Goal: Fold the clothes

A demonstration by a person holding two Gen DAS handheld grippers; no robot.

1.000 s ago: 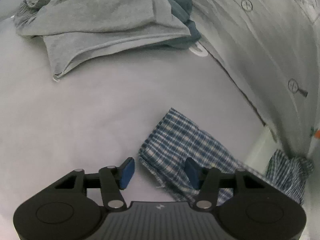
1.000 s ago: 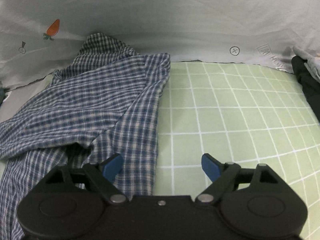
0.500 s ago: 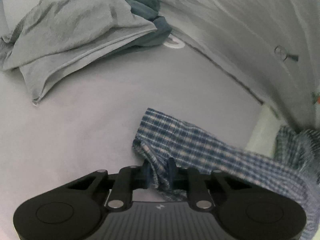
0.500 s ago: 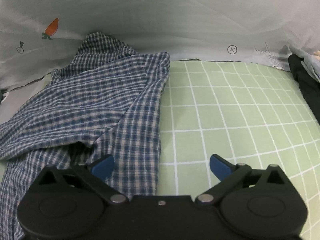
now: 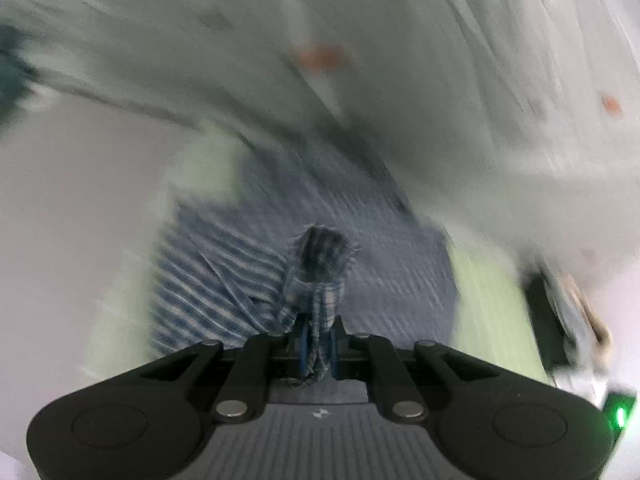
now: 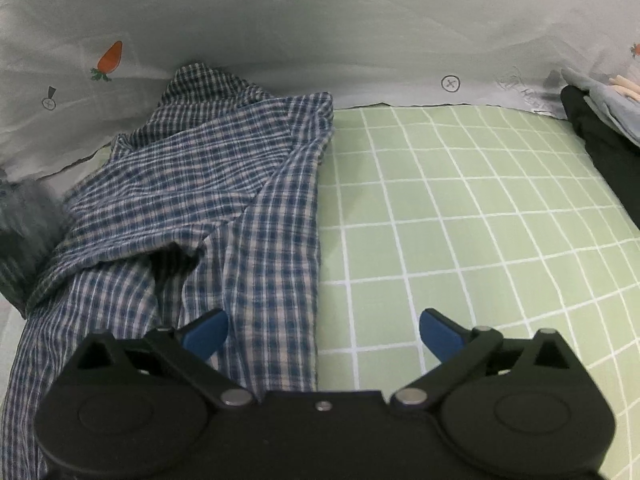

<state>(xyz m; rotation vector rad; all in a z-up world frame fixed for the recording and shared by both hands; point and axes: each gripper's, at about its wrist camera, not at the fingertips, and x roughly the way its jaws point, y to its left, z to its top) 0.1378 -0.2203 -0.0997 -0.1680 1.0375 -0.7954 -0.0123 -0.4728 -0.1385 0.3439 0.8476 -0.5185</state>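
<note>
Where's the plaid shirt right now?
In the right wrist view the plaid shirt lies on the left part of the green checked sheet, its top against the carrot-print fabric; the left gripper pinches one end.

Surface: green sheet (image 6: 460,216) with a white grid, covering the bed.
On it, left: blue plaid shirt (image 6: 224,200), rumpled, spread flat.
Far edge: pale carrot-print cloth (image 6: 280,32) lying over the sheet.
Right edge: dark garment (image 6: 600,152).
</note>
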